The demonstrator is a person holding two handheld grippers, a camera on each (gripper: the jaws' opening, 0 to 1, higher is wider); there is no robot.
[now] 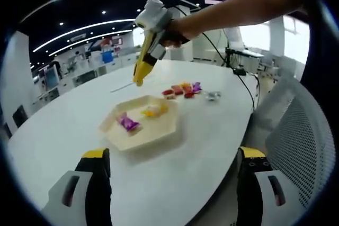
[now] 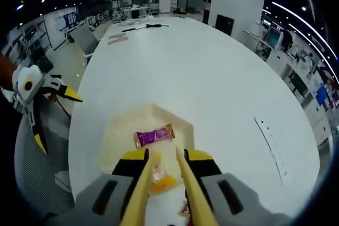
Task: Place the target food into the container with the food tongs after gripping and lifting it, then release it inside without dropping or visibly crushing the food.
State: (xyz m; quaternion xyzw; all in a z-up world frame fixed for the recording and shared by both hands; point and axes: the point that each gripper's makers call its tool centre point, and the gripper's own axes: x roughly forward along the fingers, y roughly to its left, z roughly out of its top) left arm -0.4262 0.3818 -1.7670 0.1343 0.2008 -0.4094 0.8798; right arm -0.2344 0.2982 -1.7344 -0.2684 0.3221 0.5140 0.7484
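A cream hexagonal tray (image 1: pixel 159 136) sits on the white table (image 1: pixel 63 125) and holds a purple-wrapped candy (image 1: pixel 128 124) and a yellow-orange one (image 1: pixel 153 110). Several loose candies (image 1: pixel 183 89) lie beyond it. A hand holds my right gripper (image 1: pixel 150 46), shut on yellow food tongs (image 1: pixel 139 75) that hang above the table behind the tray with nothing between their tips. In the right gripper view my right gripper (image 2: pixel 167 157) looks down the tongs (image 2: pixel 142 181); their arms stand slightly apart over the yellow-orange candy (image 2: pixel 159 179), near the purple candy (image 2: pixel 154 135). My left gripper (image 1: pixel 174 153) is wide open at the table's near edge.
A mesh chair (image 1: pixel 302 125) stands right of the table. A cable (image 1: pixel 241 78) runs across the far table edge. A silver-wrapped piece (image 1: pixel 213 96) lies by the loose candies. My left gripper (image 2: pixel 34 96) hangs off the table's left side. A socket strip (image 2: pixel 273 141) is set into the tabletop.
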